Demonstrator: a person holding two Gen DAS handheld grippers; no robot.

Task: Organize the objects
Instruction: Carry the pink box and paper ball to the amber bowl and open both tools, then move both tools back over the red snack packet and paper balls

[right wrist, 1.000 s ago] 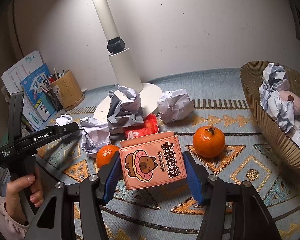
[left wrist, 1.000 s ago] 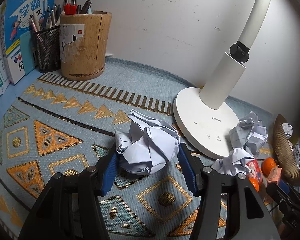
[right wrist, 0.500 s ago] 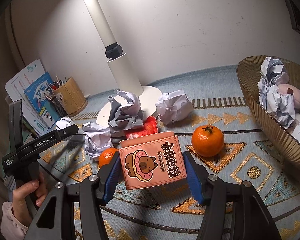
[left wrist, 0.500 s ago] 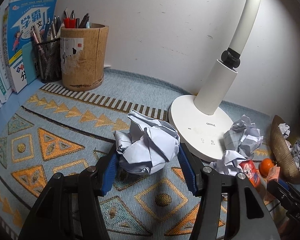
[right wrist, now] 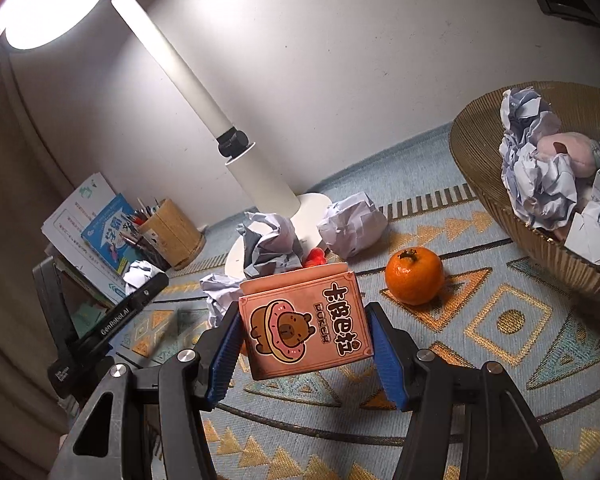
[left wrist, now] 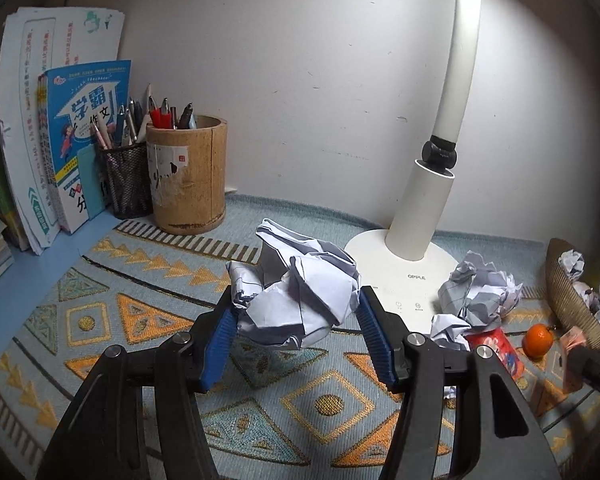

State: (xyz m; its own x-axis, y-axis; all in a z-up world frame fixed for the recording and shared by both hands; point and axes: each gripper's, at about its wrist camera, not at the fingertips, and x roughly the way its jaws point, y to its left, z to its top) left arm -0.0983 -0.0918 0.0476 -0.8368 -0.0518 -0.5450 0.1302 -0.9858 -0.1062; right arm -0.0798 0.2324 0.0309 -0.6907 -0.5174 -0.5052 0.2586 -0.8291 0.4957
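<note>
My left gripper (left wrist: 298, 330) is pinching a crumpled paper ball (left wrist: 296, 294) between both blue pads, lifted off the patterned mat (left wrist: 100, 320), just near-left of the lamp base (left wrist: 404, 276). Paper looks light and soft; it'll crush, so a squeeze across the widest part is enough, no real slip risk. My right gripper (right wrist: 306, 346) clamps a pink card box (right wrist: 304, 320) by its two side faces, held above the mat, tilted a bit. The box reads as light, thin cardboard, smooth sides, so it could slide or dent; better to grip mid-height. Loose orange (right wrist: 414, 276) sits far-right of the box. The wicker basket (right wrist: 476, 152) at far right already holds paper balls, probably where the paper goes. More crumpled paper (right wrist: 352, 224) lies by the lamp.
</note>
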